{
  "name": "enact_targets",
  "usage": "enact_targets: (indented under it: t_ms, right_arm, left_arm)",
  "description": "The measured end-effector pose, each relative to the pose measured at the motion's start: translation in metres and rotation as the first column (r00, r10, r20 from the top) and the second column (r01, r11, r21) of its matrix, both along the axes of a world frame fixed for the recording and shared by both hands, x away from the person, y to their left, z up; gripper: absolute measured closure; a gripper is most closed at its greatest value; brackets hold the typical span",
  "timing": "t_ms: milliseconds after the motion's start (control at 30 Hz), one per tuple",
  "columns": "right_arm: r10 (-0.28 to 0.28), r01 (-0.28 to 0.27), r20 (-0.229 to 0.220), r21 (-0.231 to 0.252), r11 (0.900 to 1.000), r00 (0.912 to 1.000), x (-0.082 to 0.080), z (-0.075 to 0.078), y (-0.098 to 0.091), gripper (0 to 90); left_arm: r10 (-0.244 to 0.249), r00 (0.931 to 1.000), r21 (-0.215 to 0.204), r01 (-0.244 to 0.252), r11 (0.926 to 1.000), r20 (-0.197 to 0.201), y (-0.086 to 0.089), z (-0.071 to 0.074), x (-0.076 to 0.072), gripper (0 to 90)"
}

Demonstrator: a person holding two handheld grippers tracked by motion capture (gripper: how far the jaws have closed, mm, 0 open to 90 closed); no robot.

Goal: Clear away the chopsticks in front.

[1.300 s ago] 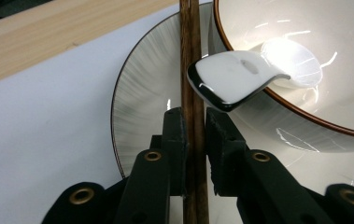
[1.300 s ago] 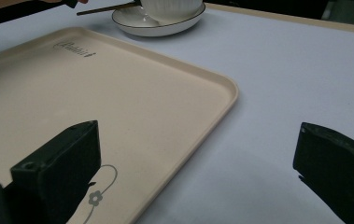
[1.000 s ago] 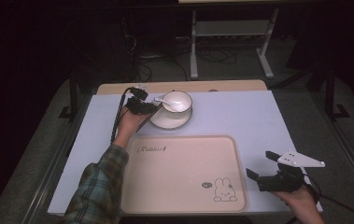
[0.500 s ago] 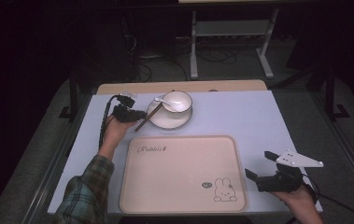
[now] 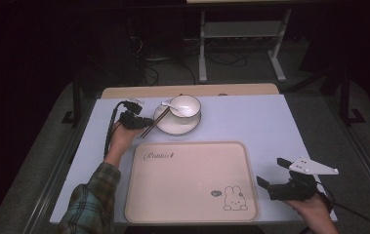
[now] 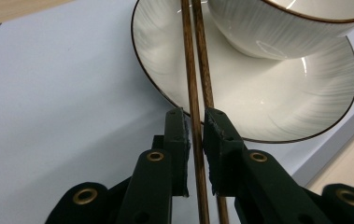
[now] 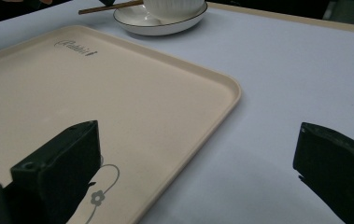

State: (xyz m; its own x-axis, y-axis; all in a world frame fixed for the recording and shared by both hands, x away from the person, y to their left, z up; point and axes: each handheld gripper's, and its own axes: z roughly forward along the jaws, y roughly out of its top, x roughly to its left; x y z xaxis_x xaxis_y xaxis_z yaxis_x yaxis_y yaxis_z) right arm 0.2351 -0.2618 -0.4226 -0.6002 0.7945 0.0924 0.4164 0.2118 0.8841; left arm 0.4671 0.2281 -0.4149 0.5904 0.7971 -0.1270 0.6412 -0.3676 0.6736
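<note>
High view: left gripper (image 5: 143,126) at the far left of the pale blue table top (image 5: 270,122), its jaws having just narrowed onto the pair of brown wooden chopsticks (image 5: 153,123) that lean on the rim of the white ribbed saucer (image 5: 170,127). On the saucer stands a white ribbed bowl (image 5: 186,106) with a white spoon (image 5: 169,103) in it. A cream rectangular tray with a rabbit print (image 5: 187,175) lies nearer; the right gripper (image 5: 270,181) rests just beside its right edge.

Left gripper view: chopsticks (image 6: 197,93) clamped between the pads, tips across the saucer (image 6: 268,98), beside the bowl (image 6: 286,28).

Right gripper view: jaws wide apart, nothing between; tray (image 7: 118,93) below.
</note>
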Motion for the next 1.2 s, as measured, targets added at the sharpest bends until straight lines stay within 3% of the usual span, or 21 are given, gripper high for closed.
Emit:
enact_targets:
  t_ms: [233,367,667,1200]
  right_arm:
    - [-0.002,0.002,-0.001,0.001,1.0000,1.0000,0.000,0.000,0.000,0.2]
    - [-0.002,0.002,-0.001,-0.001,1.0000,1.0000,0.000,0.000,0.000,0.2]
    - [-0.002,0.002,0.001,0.002,1.0000,1.0000,0.000,0.000,-0.001,0.2]
    - [-0.001,0.001,-0.001,0.001,1.0000,1.0000,0.000,0.000,0.000,0.2]
  left_arm:
    - [-0.003,0.9998,0.014,0.003,0.9999,-0.018,-0.001,-0.006,0.002,79.0]
    - [-0.007,0.9996,0.015,0.007,0.9999,-0.027,-0.001,-0.009,0.002,83.7]
    - [0.008,1.0000,0.002,-0.008,1.0000,-0.005,0.007,-0.002,-0.002,84.8]
    - [0.037,0.9992,-0.031,-0.036,0.9989,0.016,0.051,0.009,-0.042,85.1]
